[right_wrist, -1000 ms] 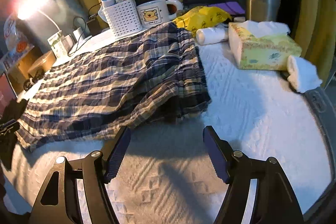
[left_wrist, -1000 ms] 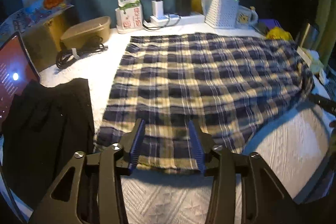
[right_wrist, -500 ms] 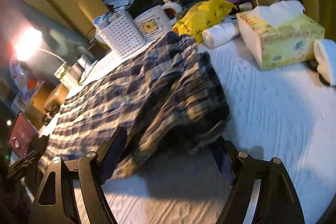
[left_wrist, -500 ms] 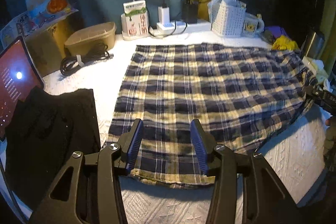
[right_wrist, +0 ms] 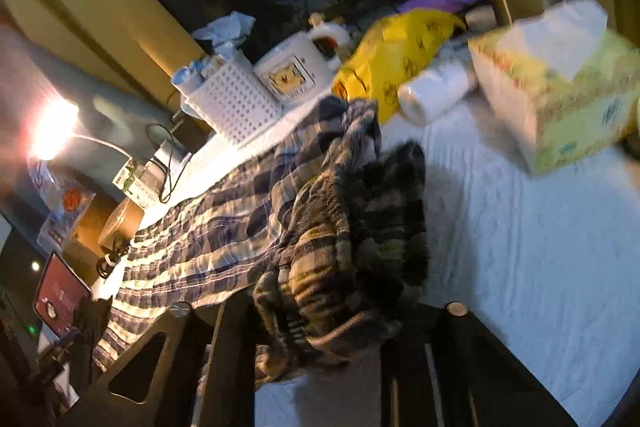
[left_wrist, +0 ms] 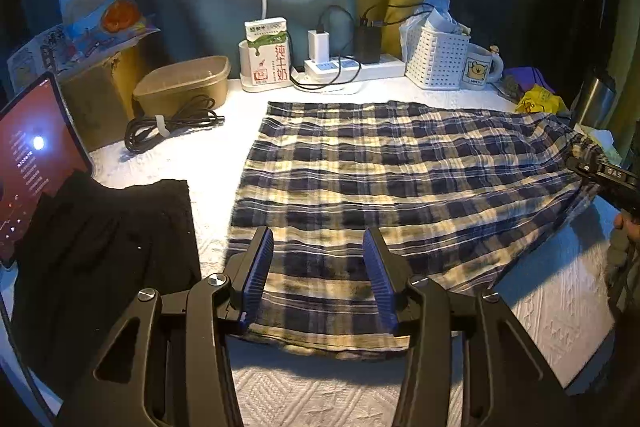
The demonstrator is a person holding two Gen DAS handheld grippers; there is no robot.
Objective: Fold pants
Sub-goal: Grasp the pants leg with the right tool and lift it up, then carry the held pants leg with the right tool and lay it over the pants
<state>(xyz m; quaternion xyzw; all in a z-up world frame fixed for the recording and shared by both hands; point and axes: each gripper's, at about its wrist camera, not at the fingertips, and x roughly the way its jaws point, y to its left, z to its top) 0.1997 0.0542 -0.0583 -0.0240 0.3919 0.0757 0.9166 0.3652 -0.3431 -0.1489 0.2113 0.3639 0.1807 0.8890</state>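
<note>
Blue-and-cream plaid pants (left_wrist: 400, 179) lie spread flat on the white bedspread (left_wrist: 560, 299). My left gripper (left_wrist: 318, 239) hovers open over their near hem, its blue pads apart and pressing on nothing. In the right wrist view the waistband end of the pants (right_wrist: 352, 235) is bunched up between the jaws of my right gripper (right_wrist: 332, 311). Those jaws are closing and pinch the cloth, which hides the fingertips. That right gripper (left_wrist: 600, 175) also shows at the right edge of the left wrist view, at the pants' far right end.
A black garment (left_wrist: 104, 251) and a lit tablet (left_wrist: 32, 163) lie left of the pants. A coiled cable (left_wrist: 168, 125), brown container (left_wrist: 184, 83), milk carton (left_wrist: 268, 55), power strip (left_wrist: 352, 67), white basket (left_wrist: 436, 61) and mug (left_wrist: 478, 69) line the back. A tissue box (right_wrist: 560, 95) and white bottle (right_wrist: 436, 87) sit right.
My right gripper moved in onto the waistband end, rolled, and went from wide open to closed on the cloth, bunching it up. The left gripper stayed open over the near hem.
</note>
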